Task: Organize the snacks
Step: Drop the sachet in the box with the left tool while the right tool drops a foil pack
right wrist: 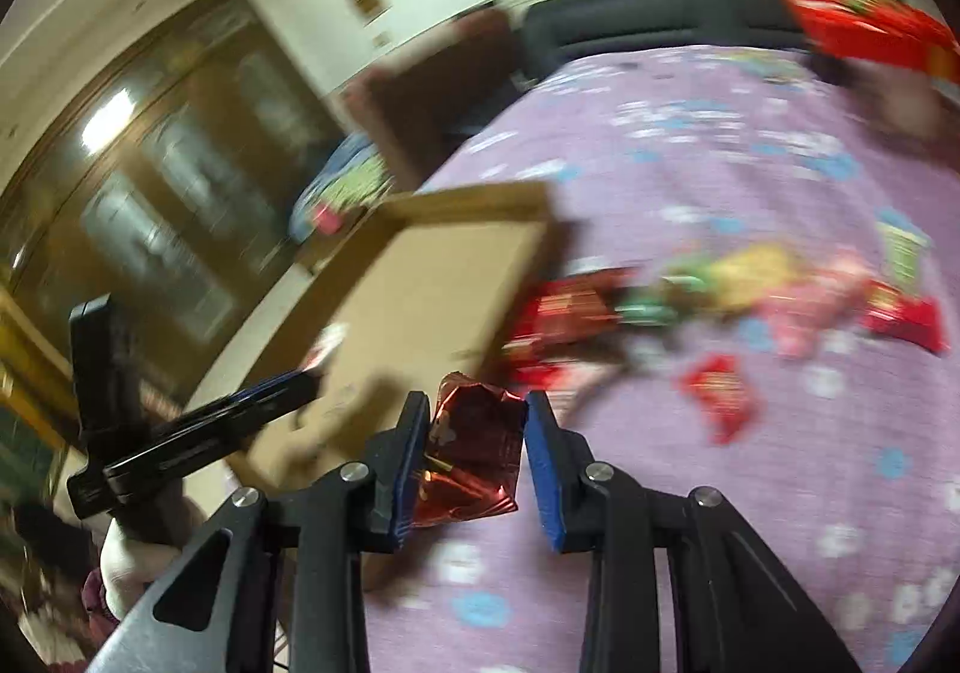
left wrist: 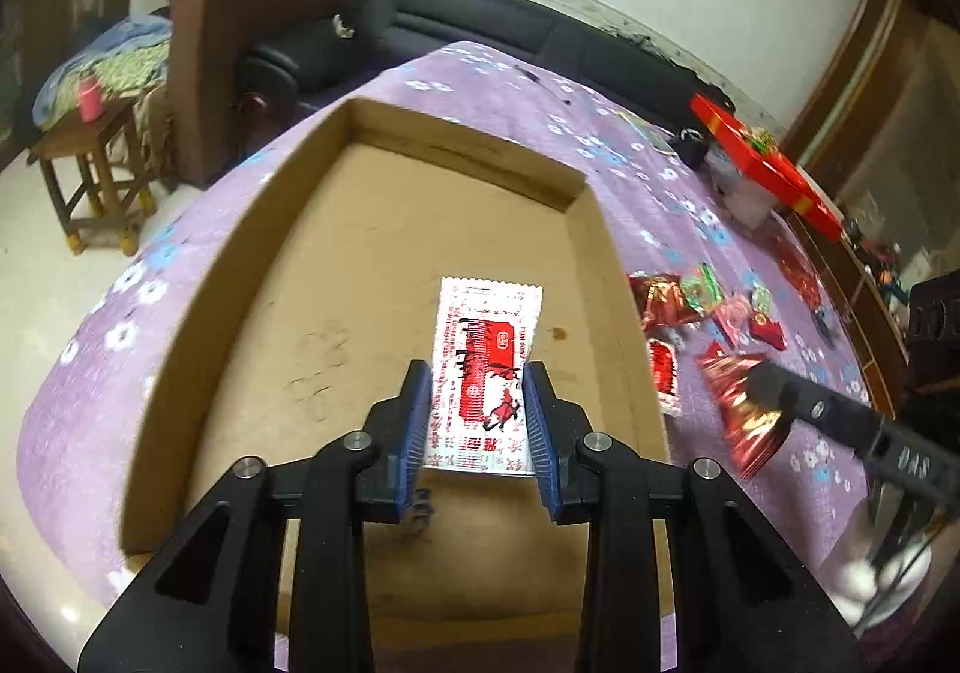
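White-and-red printed snack sachet (left wrist: 483,373) is clamped between the blue pads of the left gripper (left wrist: 480,415), jaws narrow, held above the floor of the shallow brown cardboard tray (left wrist: 240,265). Its long axis runs near-to-far along the fingers, with the serrated end pointing far.

Left wrist view only: tray interior is sharp, and the sachet print is visible though not readable. The right gripper (left wrist: 762,382) enters from the right there, holding a crinkled red foil packet (left wrist: 741,403) over the purple floral tablecloth (left wrist: 150,313), just right of the tray.

Right wrist view only: the foil packet (right wrist: 474,451) sits between the right gripper's (right wrist: 477,433) pads, jaws narrow, left pad pressing it, contact on the right pad unclear. The left gripper (right wrist: 282,394) shows at left over the tray (right wrist: 432,277), with only a white sliver of the sachet visible.

Hard to read: right view is heavily motion-blurred, so the loose wrappers (right wrist: 750,283) on the cloth are smears of red, green and pink. The flat red box (left wrist: 774,163) at far right is cut by the frame edge in the right view. The foil packet's axis can't be called, too crumpled.
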### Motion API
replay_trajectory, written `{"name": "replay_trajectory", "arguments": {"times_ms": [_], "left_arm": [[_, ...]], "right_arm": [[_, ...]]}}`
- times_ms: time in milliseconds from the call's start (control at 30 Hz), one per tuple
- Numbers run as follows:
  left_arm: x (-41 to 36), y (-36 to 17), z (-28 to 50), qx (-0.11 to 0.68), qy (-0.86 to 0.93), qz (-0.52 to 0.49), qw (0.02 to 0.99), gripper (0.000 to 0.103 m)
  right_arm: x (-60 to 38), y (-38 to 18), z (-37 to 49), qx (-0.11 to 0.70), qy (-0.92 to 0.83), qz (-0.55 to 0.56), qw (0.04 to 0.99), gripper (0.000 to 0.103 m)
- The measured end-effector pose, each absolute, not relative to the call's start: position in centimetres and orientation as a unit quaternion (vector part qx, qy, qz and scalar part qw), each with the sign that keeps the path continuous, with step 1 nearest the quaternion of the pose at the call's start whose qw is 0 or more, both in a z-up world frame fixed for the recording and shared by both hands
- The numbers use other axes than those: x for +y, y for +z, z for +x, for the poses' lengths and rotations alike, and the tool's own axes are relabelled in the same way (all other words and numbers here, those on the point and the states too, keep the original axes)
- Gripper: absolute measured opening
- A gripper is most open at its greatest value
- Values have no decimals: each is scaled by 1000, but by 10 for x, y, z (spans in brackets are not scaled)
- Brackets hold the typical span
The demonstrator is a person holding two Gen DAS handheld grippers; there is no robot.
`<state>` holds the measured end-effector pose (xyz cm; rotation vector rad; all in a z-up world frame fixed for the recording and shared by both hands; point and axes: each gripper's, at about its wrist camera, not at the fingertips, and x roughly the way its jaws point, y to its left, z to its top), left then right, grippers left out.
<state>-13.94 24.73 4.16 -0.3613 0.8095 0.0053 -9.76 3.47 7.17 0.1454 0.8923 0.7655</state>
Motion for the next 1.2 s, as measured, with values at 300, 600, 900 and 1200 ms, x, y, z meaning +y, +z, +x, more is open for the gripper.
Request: {"name": "replay_trajectory", "arguments": {"times_ms": [300,600,900,1200], "left_arm": [[272,36,-147,405,-8,-250,880,32],[277,54,-171,361,-25,-273,891,32],[230,54,-163,380,-88,-227,893,32],[165,67,-158,393,-149,-140,897,32]], "right_arm": [[109,52,-109,436,369,6,820,38],[25,79,-96,401,306,55,862,49],[-38,54,-64,430,208,71,876,49],[-9,19,-50,448,174,-37,876,37]]}}
